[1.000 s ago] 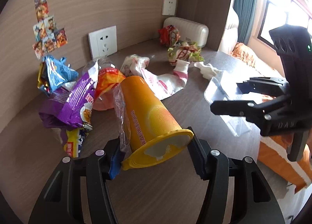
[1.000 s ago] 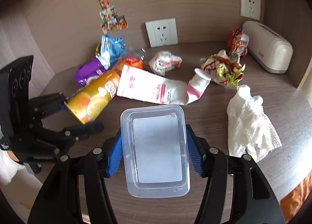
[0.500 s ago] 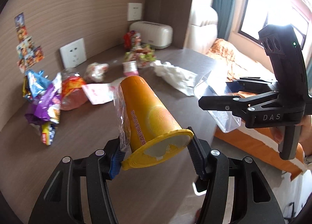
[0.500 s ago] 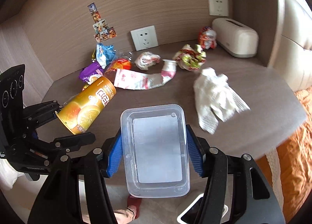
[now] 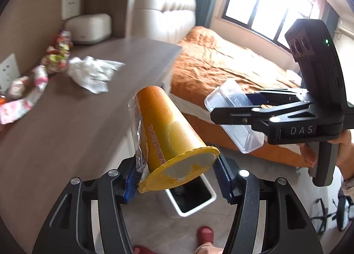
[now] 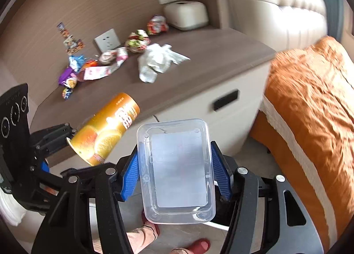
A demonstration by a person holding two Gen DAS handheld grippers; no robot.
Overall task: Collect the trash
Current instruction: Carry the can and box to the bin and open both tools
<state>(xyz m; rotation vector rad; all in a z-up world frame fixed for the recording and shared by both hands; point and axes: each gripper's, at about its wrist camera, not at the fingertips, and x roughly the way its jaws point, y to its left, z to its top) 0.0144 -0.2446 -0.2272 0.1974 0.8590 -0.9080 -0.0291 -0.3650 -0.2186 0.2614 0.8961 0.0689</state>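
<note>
Cup and tray are being held clear of the desk edge, over the floor.

Left wrist view: the orange cup [image 5: 170,134] is being clamped by its rim in the left gripper [image 5: 177,178], above a white bin [image 5: 192,198] on the grey floor [image 5: 154,227]. The brown desk [image 5: 66,121] is being shown at left, with a tissue [image 5: 93,72] and wrappers [image 5: 55,55] lying on it. An orange bed [image 5: 221,63] is being lit by the window [image 5: 265,6].

Right wrist view: the clear tray [image 6: 177,170] is being squeezed between the blue pads of the right gripper [image 6: 177,178]. The tissue [image 6: 157,59], the wrappers [image 6: 137,40] and a white box [image 6: 185,15] are being left on the desk [image 6: 199,66], beside the bed [image 6: 309,99].
</note>
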